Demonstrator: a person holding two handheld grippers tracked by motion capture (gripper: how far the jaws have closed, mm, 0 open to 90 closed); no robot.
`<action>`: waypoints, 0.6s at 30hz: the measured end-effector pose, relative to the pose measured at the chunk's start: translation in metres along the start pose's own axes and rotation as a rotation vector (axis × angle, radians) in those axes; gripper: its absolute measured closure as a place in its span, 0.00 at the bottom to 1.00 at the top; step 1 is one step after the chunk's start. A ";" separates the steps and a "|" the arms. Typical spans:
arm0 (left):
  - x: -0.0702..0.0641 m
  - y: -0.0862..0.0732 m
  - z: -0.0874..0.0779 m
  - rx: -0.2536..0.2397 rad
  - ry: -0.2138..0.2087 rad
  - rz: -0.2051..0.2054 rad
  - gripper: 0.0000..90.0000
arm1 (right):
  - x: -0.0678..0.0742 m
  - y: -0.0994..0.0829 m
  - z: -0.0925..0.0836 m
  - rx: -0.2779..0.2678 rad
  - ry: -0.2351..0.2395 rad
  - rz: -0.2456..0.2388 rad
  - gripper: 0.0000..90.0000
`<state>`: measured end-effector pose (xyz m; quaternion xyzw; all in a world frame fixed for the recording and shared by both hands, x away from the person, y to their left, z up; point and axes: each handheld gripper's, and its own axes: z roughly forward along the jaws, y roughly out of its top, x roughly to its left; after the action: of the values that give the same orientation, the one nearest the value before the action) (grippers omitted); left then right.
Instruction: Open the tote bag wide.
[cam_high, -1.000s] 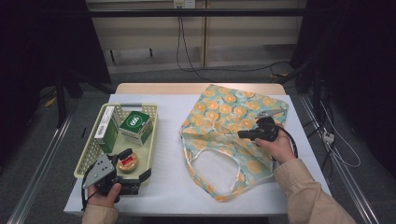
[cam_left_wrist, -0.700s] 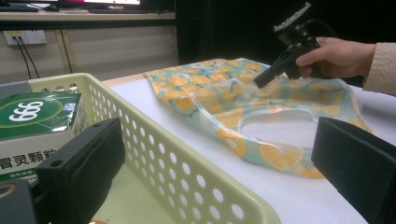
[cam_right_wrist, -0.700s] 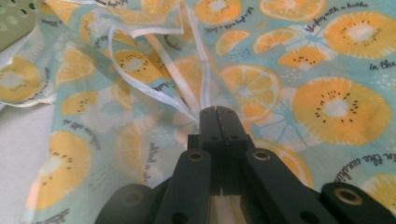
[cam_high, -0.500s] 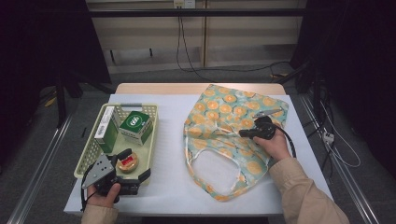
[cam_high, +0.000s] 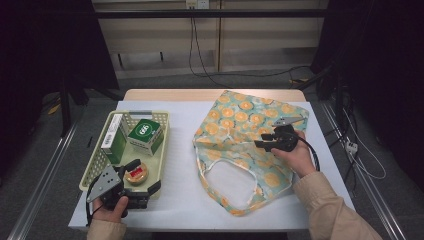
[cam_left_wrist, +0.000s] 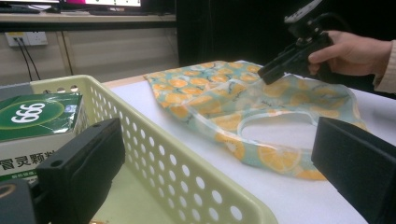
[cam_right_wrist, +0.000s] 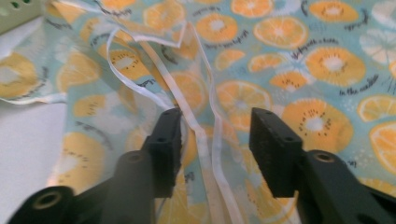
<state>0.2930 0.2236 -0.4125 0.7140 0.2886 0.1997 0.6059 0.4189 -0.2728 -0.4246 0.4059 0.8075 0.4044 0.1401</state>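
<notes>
The fruit-print bag (cam_high: 250, 145) is spread flat on the worktop (cam_high: 175, 200), right of the basket (cam_high: 95, 165). The right gripper (cam_right_wrist: 215, 135) is held over it, its jaws having just been opening, apart around a white handle strap (cam_right_wrist: 205, 140). The left gripper (cam_high: 142, 182) is held at the basket's near corner, jaws wide apart.

Pale perforated basket (cam_high: 161, 150), green box (cam_high: 145, 134), tall green carton (cam_high: 114, 138), round tin (cam_high: 136, 173), white table (cam_high: 180, 150)

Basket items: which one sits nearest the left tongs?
The small round red-and-gold tin at the basket's near end, right beside the left tongs. The green 999 box and the tall green-and-white box sit farther back.
</notes>
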 end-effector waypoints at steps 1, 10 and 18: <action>0.000 0.000 0.000 0.000 0.000 0.000 0.03 | 0.003 0.002 -0.003 -0.010 0.018 -0.001 0.53; -0.001 0.000 0.001 0.001 0.000 0.000 0.03 | 0.034 0.013 -0.016 -0.031 0.091 -0.058 0.44; -0.001 -0.001 0.001 0.007 -0.001 0.003 0.03 | 0.067 0.016 -0.011 -0.024 0.190 -0.130 0.77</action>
<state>0.2929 0.2224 -0.4131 0.7166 0.2876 0.1993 0.6034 0.3792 -0.2223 -0.3986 0.3105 0.8369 0.4409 0.0936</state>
